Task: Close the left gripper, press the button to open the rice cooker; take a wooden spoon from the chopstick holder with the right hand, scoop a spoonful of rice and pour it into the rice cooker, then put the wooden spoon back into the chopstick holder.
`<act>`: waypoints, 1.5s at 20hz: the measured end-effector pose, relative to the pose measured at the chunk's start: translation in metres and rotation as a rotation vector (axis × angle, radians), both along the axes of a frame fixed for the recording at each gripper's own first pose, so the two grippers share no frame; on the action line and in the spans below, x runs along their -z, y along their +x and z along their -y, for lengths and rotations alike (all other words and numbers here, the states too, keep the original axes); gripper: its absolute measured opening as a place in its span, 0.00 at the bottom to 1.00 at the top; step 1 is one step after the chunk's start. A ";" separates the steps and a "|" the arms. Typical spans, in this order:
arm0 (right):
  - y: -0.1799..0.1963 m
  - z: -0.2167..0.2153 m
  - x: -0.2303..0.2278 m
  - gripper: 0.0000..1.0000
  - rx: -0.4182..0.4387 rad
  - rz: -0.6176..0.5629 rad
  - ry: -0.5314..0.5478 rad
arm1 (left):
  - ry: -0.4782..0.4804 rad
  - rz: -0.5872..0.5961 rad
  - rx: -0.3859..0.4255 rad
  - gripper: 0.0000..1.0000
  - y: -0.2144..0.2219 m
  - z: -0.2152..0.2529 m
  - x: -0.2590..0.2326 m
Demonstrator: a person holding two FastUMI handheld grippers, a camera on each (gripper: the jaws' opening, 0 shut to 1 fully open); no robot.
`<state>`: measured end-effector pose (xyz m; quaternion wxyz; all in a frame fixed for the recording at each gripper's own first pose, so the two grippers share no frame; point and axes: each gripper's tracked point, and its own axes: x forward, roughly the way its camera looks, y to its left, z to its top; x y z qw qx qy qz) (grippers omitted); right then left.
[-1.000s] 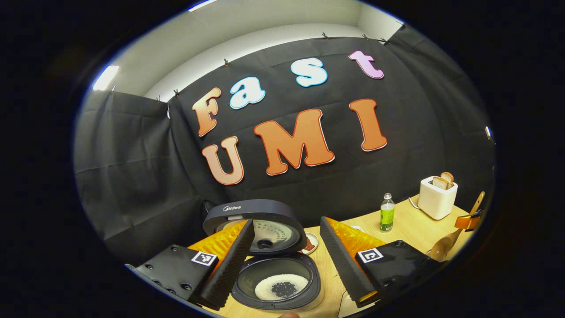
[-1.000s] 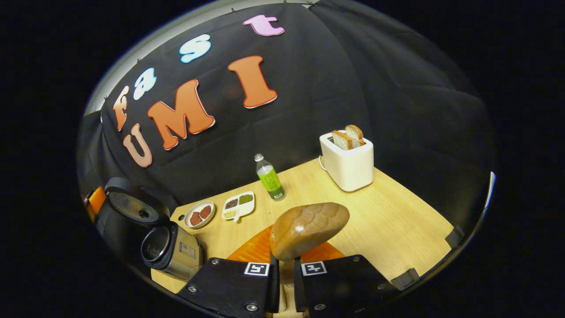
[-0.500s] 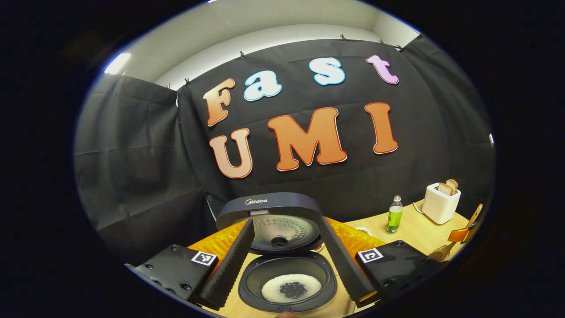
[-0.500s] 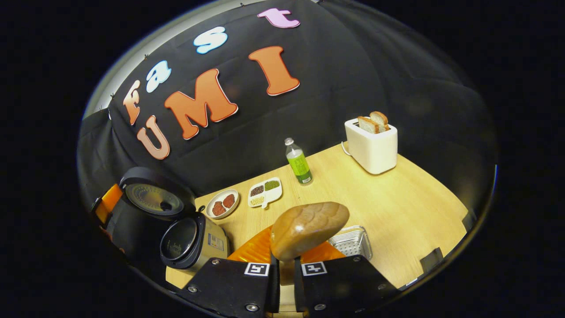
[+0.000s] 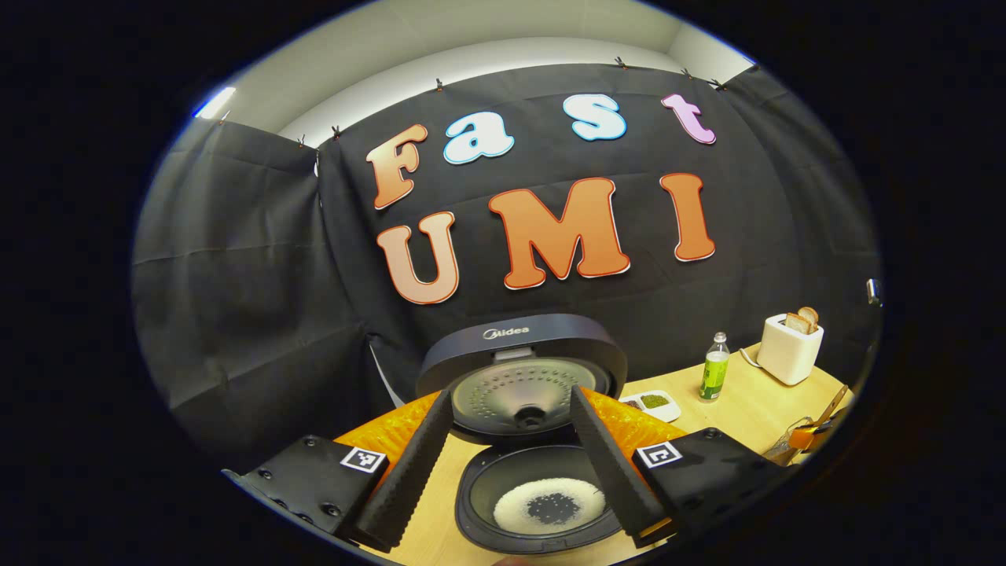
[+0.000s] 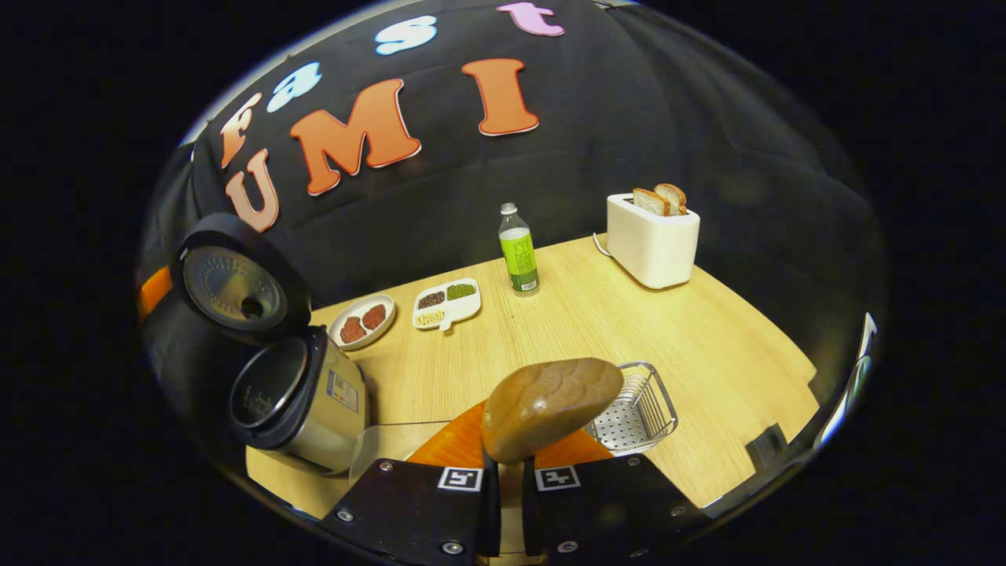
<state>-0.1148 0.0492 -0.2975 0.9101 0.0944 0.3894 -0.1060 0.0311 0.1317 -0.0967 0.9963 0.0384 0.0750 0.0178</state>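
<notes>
The rice cooker (image 5: 542, 503) stands open in the left gripper view, lid (image 5: 523, 365) raised and a ring of white rice in its dark pot. My left gripper (image 5: 507, 472) hangs open just above and in front of it, nothing between its fingers. In the right gripper view my right gripper (image 6: 503, 479) is shut on the handle of the wooden spoon (image 6: 550, 405), whose bowl is turned back-side up and hides any load. The wire chopstick holder (image 6: 638, 409) sits just right of the spoon. The open cooker (image 6: 295, 397) stands to the left.
On the wooden table (image 6: 707, 338) stand a green bottle (image 6: 519, 255), a white toaster (image 6: 652, 236) with bread, a round plate (image 6: 361, 321) and a divided dish (image 6: 446, 303). A clear container (image 6: 373, 448) sits in front of the cooker.
The left gripper has swung left, so the cooker now sits further right between its open fingers. The right gripper has tipped down with the spoon, and the chopstick holder has come into view.
</notes>
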 end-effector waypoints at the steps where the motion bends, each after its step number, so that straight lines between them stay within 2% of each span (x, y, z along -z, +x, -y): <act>1: 0.001 0.004 -0.001 0.11 -0.004 0.004 -0.039 | -0.001 -0.003 -0.001 0.93 -0.001 -0.005 0.002; 7: -0.001 -0.001 0.003 0.10 -0.076 0.042 -0.279 | -0.004 -0.005 0.009 0.93 0.003 -0.017 0.006; 10: -0.016 -0.009 0.017 0.10 -0.074 0.024 -0.335 | 0.003 -0.005 0.006 0.93 0.003 -0.026 0.008; 12: -0.018 -0.018 0.023 0.09 -0.123 0.024 -0.361 | -0.002 -0.014 0.008 0.93 0.003 -0.028 0.012; 13: -0.022 -0.023 0.032 0.09 -0.119 0.008 -0.339 | -0.005 -0.022 0.010 0.93 0.002 -0.029 0.016; 16: -0.030 -0.023 0.041 0.09 -0.039 -0.004 -0.257 | -0.010 -0.031 0.010 0.93 0.003 -0.032 0.018; 17: -0.032 -0.024 0.045 0.09 -0.026 -0.013 -0.240 | -0.011 -0.028 0.012 1.00 0.002 -0.032 0.017; 18: -0.031 -0.024 0.045 0.09 -0.024 -0.015 -0.228 | -0.010 -0.030 0.017 1.00 0.002 -0.033 0.017; 19: -0.032 -0.024 0.045 0.09 -0.023 -0.017 -0.220 | -0.006 -0.031 0.021 0.93 0.002 -0.033 0.020; 20: -0.031 -0.025 0.044 0.09 -0.024 -0.016 -0.220 | 0.000 -0.032 0.020 0.93 0.002 -0.034 0.020; 21: -0.032 -0.026 0.045 0.09 -0.020 -0.021 -0.211 | -0.001 -0.032 0.017 1.00 0.002 -0.035 0.020; 23: -0.031 -0.037 0.046 0.09 -0.004 -0.022 -0.137 | -0.009 -0.039 0.014 1.00 0.000 -0.037 0.023; 24: -0.028 -0.041 0.046 0.09 0.000 -0.019 -0.113 | -0.006 -0.042 0.012 0.93 -0.001 -0.038 0.024; 27: -0.027 -0.048 0.046 0.09 -0.005 -0.026 -0.094 | -0.004 -0.047 0.000 0.93 -0.003 -0.046 0.026; 28: -0.026 -0.053 0.046 0.08 -0.009 -0.028 -0.072 | -0.007 -0.050 -0.002 1.00 -0.002 -0.047 0.027; 29: -0.027 -0.057 0.047 0.09 -0.008 -0.036 -0.044 | -0.008 -0.053 -0.005 0.93 -0.002 -0.049 0.029; 30: -0.026 -0.060 0.047 0.09 0.001 -0.040 -0.019 | -0.009 -0.053 -0.005 0.93 -0.002 -0.051 0.029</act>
